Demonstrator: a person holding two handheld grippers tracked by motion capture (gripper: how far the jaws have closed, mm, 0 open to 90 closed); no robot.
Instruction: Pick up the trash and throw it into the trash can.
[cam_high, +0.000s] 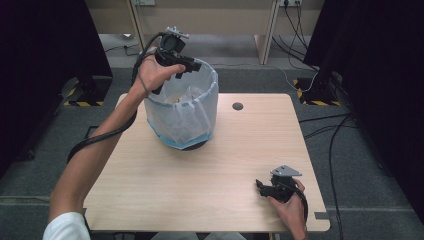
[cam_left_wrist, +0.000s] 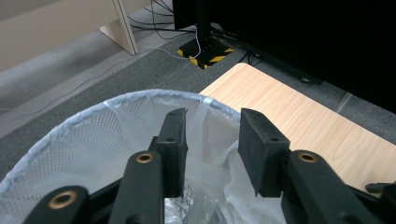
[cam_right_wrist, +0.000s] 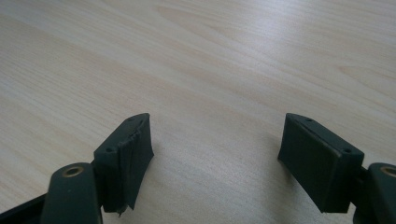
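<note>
One wooden table (cam_high: 165, 185) takes up the middle of the floor, with one small dark round hole (cam_high: 238, 106) near its far edge. On it, toward the far left, stands one bin (cam_high: 182, 112), a mesh basket lined with a single white plastic bag whose edge is folded over the rim; something pale sits inside, too unclear to name. Two grippers in play. The left gripper (cam_high: 192, 65) hangs right over the bin's far rim, and from its own camera the left gripper (cam_left_wrist: 210, 154) has its jaws parted with nothing between them, the liner just below. Down at the near right corner, the right gripper (cam_high: 261, 186) sits low over the bare table, and its own camera shows the right gripper (cam_right_wrist: 215, 158) with jaws spread wide, empty.
</note>
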